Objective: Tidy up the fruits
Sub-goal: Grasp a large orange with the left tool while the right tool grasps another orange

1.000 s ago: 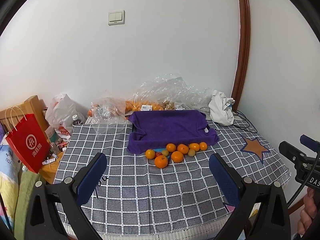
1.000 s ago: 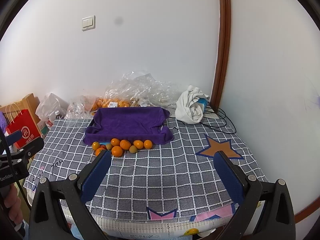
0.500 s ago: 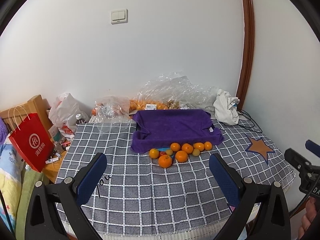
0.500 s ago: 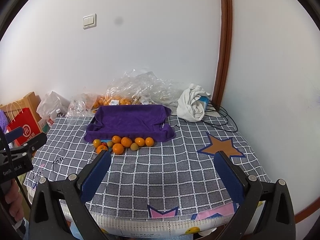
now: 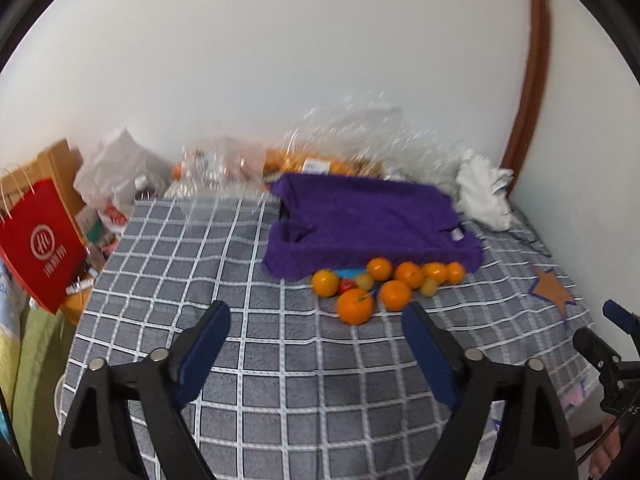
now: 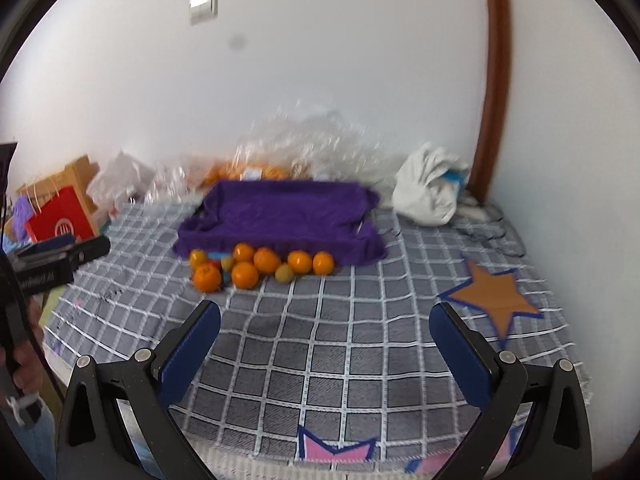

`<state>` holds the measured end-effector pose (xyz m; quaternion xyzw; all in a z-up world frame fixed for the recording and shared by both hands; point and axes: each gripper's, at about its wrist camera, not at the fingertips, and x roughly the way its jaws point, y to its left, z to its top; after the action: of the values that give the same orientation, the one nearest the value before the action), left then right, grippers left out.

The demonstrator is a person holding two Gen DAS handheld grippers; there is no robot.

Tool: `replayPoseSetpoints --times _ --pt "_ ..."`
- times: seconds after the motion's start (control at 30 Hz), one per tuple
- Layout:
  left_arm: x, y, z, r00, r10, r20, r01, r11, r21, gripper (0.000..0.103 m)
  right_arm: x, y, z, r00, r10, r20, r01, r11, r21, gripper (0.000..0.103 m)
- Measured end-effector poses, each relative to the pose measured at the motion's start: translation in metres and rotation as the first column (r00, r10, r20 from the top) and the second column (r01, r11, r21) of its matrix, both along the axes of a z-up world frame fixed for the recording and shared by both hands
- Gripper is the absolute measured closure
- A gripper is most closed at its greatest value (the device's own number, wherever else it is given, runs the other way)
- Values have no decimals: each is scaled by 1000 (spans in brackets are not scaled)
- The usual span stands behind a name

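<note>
1. Ahead, a cluster of small round orange fruits (image 5: 394, 278) (image 6: 256, 266) lies on the grey bedcover with a white grid pattern (image 5: 280, 360) (image 6: 340, 340), touching the near edge of a rumpled purple towel (image 5: 368, 220) (image 6: 280, 212).
2. Among the oranges sit two smaller yellow-green fruits (image 5: 427, 287) (image 6: 283, 273), a small red fruit (image 5: 346, 285) and a bit of something blue; what the blue thing is cannot be told.
3. Nearest the left wrist camera is one larger orange with a stem (image 5: 355, 306).
4. The left gripper (image 5: 316, 332) hangs over bare bedcover short of the fruit; its blue-padded fingers (image 5: 204, 344) are apart but drawing together, with nothing between them.
5. The right gripper (image 6: 324, 336) has its blue pads (image 6: 460, 356) spread wide over bare bedcover, holding nothing, the fruit well ahead to its left.
6. Behind the towel are crinkled clear plastic bags (image 5: 360, 140) (image 6: 304, 140) with more orange fruit inside, blurred.
7. A crumpled white cloth (image 5: 484, 196) (image 6: 428, 192) lies by the brown wooden trim (image 5: 532, 80).
8. A red paper bag with a white logo (image 5: 40, 240) (image 6: 60, 220) stands off the bed's left side.
9. An orange star patch (image 6: 494, 300) marks the cover at right.
</note>
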<state>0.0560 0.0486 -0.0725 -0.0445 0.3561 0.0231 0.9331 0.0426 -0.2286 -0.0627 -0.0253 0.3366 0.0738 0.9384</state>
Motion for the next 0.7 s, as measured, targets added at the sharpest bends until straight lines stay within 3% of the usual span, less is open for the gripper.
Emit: replayPoseSetpoints --times 0.07,0.2,0.3,0.4,0.7 --pt "13 2 -13 1000 -11 -28 11 1000 2 33 20 1 -16 999 -11 -44 10 1000 -15 4" --pt "42 -4 -42 993 -59 -100 59 998 6 33 61 -5 -50 994 -25 -106 28 999 28 21" --pt "56 -11 -58 989 -75 -126 75 997 -7 33 84 -6 -69 992 -24 -124 25 1000 4 35" --pt "72 -16 -73 984 -101 -148 96 995 -39 33 106 -1 -82 992 -27 -123 22 999 -41 39" --pt "106 -32 -111 967 -125 -221 114 992 -59 35 163 6 -108 976 40 -215 -38 999 17 51"
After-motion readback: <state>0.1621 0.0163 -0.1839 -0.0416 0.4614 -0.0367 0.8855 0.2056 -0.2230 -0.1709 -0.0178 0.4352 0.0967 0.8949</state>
